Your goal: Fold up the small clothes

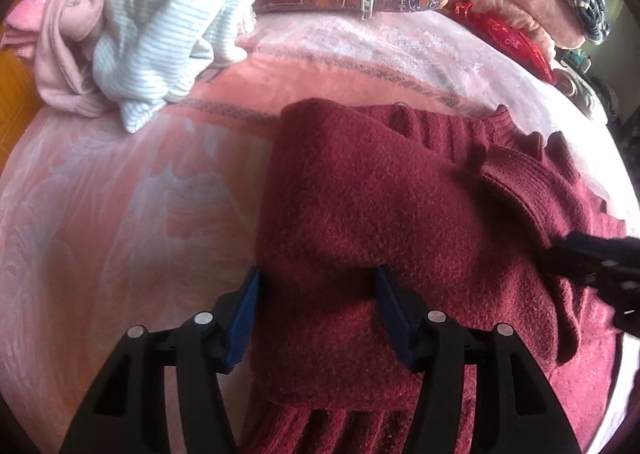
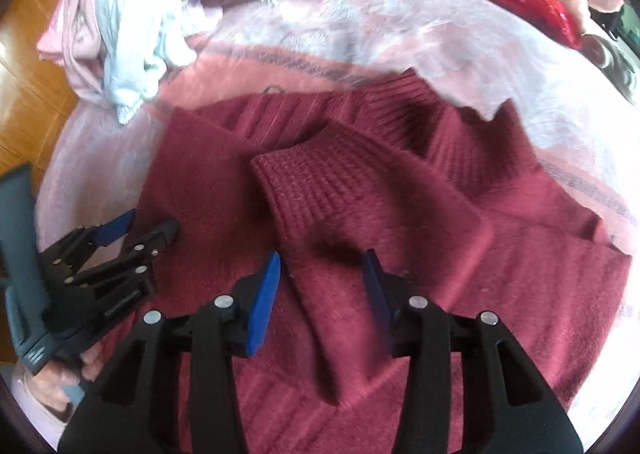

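We have the maroon sweater [image 2: 360, 214] lying on the pink blanket [image 1: 120, 214] of the bed, partly folded: one side is turned over the body, and a sleeve with its ribbed cuff [image 2: 304, 178] lies diagonally across the top.

Left claw [image 1: 316, 318]: jaws roughly half apart, blue pads straddling the folded left edge of the sweater. From the left wrist view the pads stand at either side of a thick fold, but we cannot tell whether they press on it; we read them as apart from the fabric. We judge this claw is stationed there to steady the fold, or to take it up for the next turn.

Right claw [image 2: 324, 302]: jaws parted to a middling gap, nothing between the pads; the sleeve lies free beneath them. That view is motion-blurred. Our judgement: the sleeve has been laid where it belongs and the claw is clear of it.

Unfolded laundry, including a white ribbed garment [image 1: 160, 34] and a pale pink garment [image 1: 60, 46], is heaped at the far left of the bed, well apart from the sweater. This keeps the working area free.

Remaining, by our estimate: the bottom hem still needs bringing up toward the collar.
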{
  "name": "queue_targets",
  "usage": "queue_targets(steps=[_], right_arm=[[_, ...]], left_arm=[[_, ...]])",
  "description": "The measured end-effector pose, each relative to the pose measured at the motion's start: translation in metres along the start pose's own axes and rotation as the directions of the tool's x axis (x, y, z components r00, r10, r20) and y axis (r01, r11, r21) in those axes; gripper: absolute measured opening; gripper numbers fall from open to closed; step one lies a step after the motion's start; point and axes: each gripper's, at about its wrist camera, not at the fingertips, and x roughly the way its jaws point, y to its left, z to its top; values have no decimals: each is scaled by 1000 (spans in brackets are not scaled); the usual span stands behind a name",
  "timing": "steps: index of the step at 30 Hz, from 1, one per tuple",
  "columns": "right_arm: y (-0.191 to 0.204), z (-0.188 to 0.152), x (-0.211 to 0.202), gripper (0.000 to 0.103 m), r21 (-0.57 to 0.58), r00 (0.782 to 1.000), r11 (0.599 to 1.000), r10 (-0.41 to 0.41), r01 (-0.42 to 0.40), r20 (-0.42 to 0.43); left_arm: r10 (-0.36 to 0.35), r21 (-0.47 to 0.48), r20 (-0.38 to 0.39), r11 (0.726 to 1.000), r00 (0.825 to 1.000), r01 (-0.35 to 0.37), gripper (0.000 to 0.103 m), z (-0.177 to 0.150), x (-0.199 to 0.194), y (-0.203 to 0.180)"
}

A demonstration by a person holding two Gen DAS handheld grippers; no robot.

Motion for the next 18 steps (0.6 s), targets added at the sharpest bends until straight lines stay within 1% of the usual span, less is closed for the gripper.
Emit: queue_targets(steps=[2,4,5,6,7,8,11,15,18], right_arm=[[-1,-1,6,46,4,1000,1000,-15,15,-9],[-3,-2,10,41,3,1000,1000,-26,26,-10],[-4,-4,9,30,0,999,999,-45,45,-4],[-6,-4,9,20,5,999,999,-45,45,4],[-10,-5,7,15,18,1000,1000,-20,20,9],[-14,-6,5,6,36,1000,999,9,-10,11],[-27,-9,-4,6,85,997,994,66,-69,39],[-57,-20,-22,6,152,994,985,77,-88,73],[-90,-35,-33,6,234,994,968,71,-88,82]], left_arm=[[-11,-10,-1,1000,1000,11,58,0,0,2],[-9,-10,5,1000,1000,9,58,0,0,2],[-6,-9,8,1000,1000,6,58,1,0,1],[-2,-6,11,1000,1000,3,58,1,0,0],[2,-5,12,1000,1000,-2,58,1,0,0],[4,-5,13,1000,1000,-4,58,1,0,-1],[7,-6,15,1000,1000,-7,58,1,-1,-2],[14,-7,19,1000,1000,-14,58,1,-1,-3],[22,-6,23,1000,1000,-22,58,1,0,-4]])
